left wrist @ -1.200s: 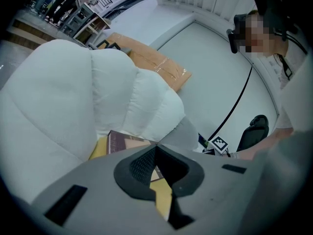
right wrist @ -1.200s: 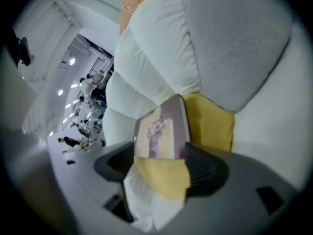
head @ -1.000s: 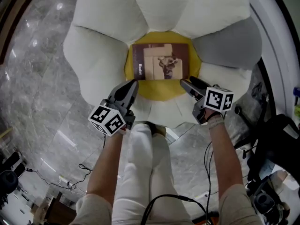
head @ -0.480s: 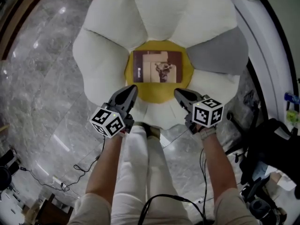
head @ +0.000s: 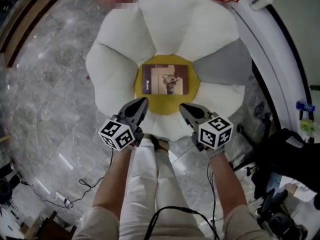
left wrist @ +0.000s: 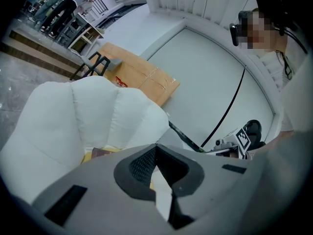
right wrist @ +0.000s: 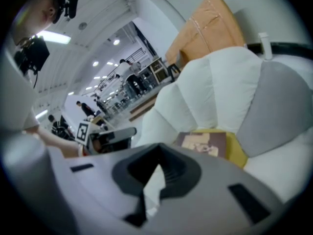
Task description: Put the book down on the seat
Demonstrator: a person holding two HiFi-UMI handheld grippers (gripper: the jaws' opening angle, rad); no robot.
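Change: my right tongs point(head: 184, 109), spread beside the book a second ago, are now pressed together on nothing. Both pairs have drawn back toward me.
Left tongs: my left tongs point(head: 140, 104) are also pressed together and empty.
Book: the brown hardcover book with a pale cover picture point(head: 165, 79) lies flat ahead of both tips, between their lines, touching neither.
Meaning: released and at rest, so I judge the putting-down finished.
Surface: a flower-shaped cushion seat with white petals point(head: 165, 24). Its one grey petal point(head: 222, 64) lies beyond my right tongs, and its round yellow centre point(head: 167, 103) lies under the book.
Room: polished grey marble floor point(head: 45, 84) left of my left tongs. A flat tan cardboard box point(left wrist: 142, 77) lies beyond the seat.
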